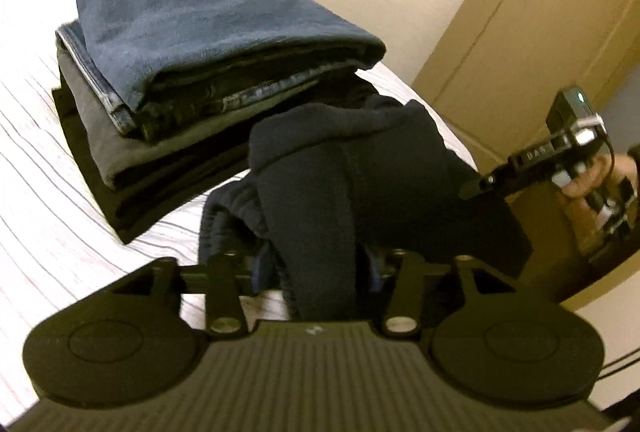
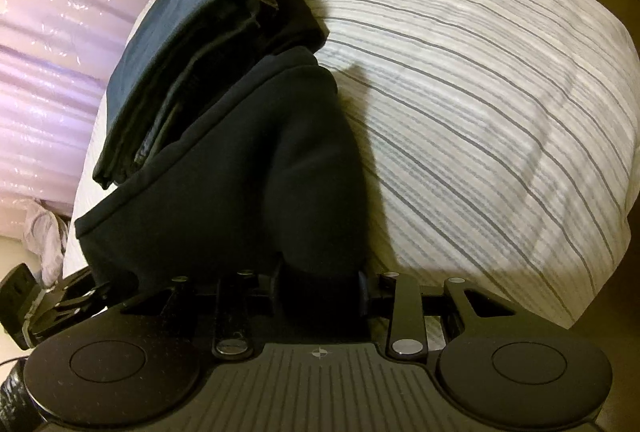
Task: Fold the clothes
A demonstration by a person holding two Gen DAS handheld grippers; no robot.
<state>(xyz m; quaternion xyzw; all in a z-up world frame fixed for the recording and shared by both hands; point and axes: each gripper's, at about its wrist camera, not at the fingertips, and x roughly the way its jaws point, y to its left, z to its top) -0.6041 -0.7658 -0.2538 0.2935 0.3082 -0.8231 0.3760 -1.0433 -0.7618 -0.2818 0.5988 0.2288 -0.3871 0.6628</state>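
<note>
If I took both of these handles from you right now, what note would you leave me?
Left gripper: shut on the dark navy garment.
Right gripper: shut on the same garment, at another spot.
The garment hangs bunched between them, just beside the stack of folded clothes on the striped bed.
Done: several pieces folded and stacked.
Left: probably finish folding this one and lay it on the stack.

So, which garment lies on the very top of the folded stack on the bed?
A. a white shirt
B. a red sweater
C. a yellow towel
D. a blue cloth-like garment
D: in the left wrist view the blue garment sits on top of the folded stack, above the jeans and a grey layer, on the striped bed cover.
</note>
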